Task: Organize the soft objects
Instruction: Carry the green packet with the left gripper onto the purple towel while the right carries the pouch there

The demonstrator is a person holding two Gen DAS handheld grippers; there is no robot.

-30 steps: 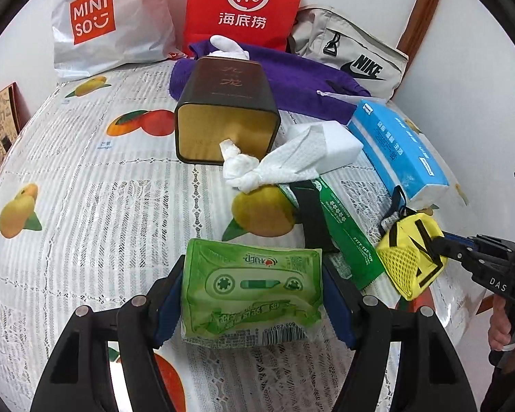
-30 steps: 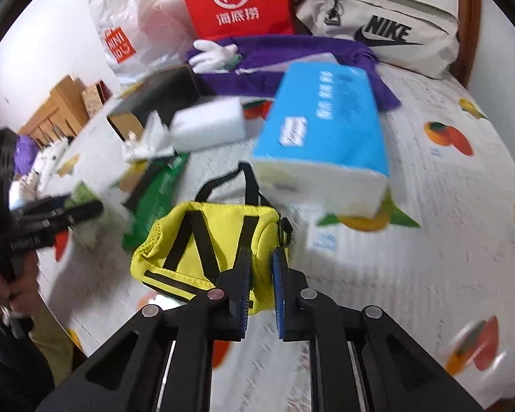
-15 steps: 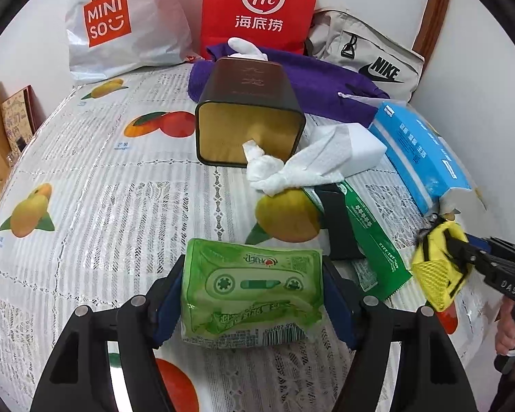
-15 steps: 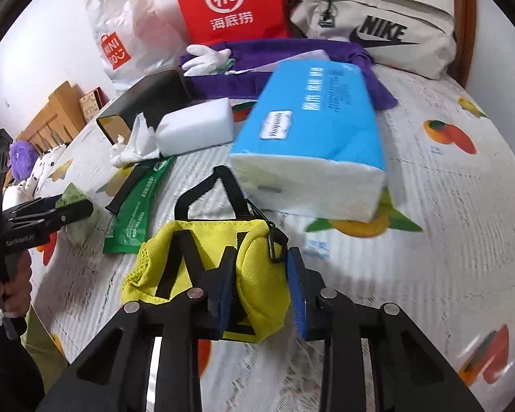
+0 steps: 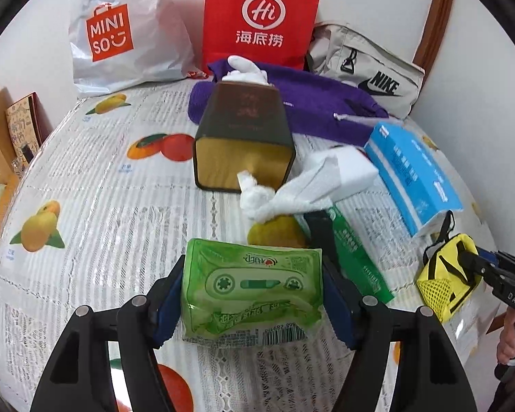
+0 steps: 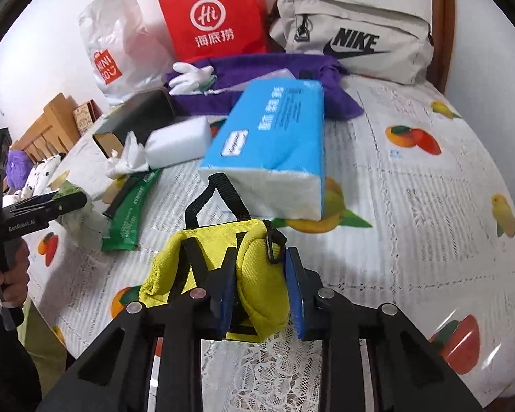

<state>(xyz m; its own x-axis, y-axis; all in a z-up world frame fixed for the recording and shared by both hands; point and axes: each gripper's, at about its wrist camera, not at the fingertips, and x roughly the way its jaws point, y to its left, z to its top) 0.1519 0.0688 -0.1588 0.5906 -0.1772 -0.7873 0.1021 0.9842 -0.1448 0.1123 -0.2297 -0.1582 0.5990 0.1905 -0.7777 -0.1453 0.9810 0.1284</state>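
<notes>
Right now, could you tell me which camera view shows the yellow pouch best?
The right wrist view: the yellow pouch fills the foreground between the right gripper pads, its black straps and buckle clear. In the left wrist view the pouch is small at the right edge, partly hidden by that gripper.

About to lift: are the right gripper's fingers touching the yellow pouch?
Touching. The right wrist view shows the yellow pouch bulging between the right gripper, the left blue pad pressed into its fabric; contact at the right pad is less clear.

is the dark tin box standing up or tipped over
Tipped over. The dark tin box lies on its side on the tablecloth, its gold end face turned toward the left wrist camera; whether anything is inside cannot be told.
</notes>
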